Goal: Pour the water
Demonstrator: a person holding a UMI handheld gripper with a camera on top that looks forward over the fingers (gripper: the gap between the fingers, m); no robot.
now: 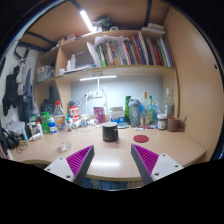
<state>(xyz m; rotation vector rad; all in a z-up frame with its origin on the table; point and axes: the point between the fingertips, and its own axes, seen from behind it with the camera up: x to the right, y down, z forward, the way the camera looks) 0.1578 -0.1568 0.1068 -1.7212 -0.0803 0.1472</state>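
Observation:
A dark cup (110, 132) stands on the light wooden desk (95, 158), just beyond my fingers and roughly centred between them. A clear glass (65, 136) stands on the desk to its left, further away from the left finger. My gripper (110, 162) is open, its purple pads (146, 160) spread wide with only bare desk between them. It holds nothing. Several bottles (59, 116) stand at the back left of the desk.
A red round coaster (141, 139) lies right of the dark cup. Jars and bottles (150, 113) line the back under a lit shelf. Books (128, 50) fill the shelf above. A wooden panel (192, 80) closes the right side. The desk's front edge lies just under my fingers.

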